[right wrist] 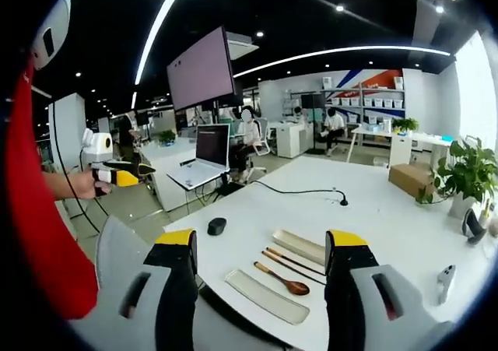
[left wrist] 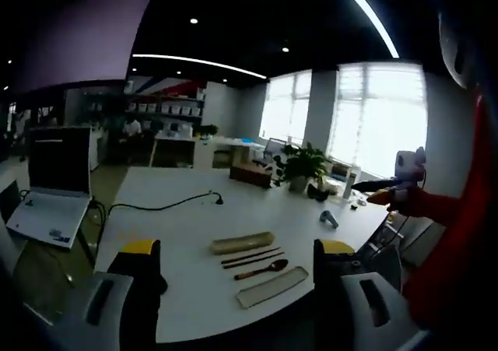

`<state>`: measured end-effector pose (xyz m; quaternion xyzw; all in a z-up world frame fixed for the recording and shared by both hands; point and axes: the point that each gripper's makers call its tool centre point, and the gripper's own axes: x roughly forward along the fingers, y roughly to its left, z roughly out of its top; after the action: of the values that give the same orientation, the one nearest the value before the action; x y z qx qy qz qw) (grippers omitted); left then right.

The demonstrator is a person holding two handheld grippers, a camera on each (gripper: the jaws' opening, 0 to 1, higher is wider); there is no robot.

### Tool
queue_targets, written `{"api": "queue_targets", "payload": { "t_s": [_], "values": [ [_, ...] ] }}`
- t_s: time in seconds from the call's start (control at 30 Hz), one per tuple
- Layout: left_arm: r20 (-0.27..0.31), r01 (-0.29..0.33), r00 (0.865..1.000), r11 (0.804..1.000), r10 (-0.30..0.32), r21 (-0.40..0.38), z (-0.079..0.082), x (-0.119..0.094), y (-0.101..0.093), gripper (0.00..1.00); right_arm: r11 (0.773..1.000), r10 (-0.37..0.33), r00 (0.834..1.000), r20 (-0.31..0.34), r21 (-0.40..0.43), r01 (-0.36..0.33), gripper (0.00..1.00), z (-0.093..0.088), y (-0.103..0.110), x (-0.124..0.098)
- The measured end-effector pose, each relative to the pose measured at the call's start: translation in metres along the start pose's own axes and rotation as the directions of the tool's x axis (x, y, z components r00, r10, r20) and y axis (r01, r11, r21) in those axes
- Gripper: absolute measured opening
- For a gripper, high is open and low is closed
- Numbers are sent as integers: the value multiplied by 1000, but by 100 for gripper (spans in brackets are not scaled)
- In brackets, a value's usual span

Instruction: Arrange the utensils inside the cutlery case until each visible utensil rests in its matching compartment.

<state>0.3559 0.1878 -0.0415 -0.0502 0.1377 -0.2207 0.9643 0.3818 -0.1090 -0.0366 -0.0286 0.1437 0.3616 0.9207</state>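
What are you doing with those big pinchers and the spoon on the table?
A person holds a gripper in each hand above a white table. Both the left gripper and the right gripper are open and hold nothing. On the table lie a cutlery case, its lid, a spoon and chopsticks, side by side. Nothing is in the case yet.

Open office: white table (left wrist: 179,211), bright windows (left wrist: 377,110), ceiling light strips (right wrist: 342,51), shelving (left wrist: 159,106) behind.
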Motion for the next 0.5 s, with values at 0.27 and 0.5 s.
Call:
{"api": "queue_targets", "payload": {
  "t_s": [0.27,0.5],
  "values": [
    [22,12,1000,999,-12,-32,3,6,1,80,998,-8,999,-31,-55,6,78,-2,3,7],
    [21,-4,1000,1000,4,-1,4,7,3,85,1000,20,1000,15,19,-21,75,10,11,9]
  ]
}}
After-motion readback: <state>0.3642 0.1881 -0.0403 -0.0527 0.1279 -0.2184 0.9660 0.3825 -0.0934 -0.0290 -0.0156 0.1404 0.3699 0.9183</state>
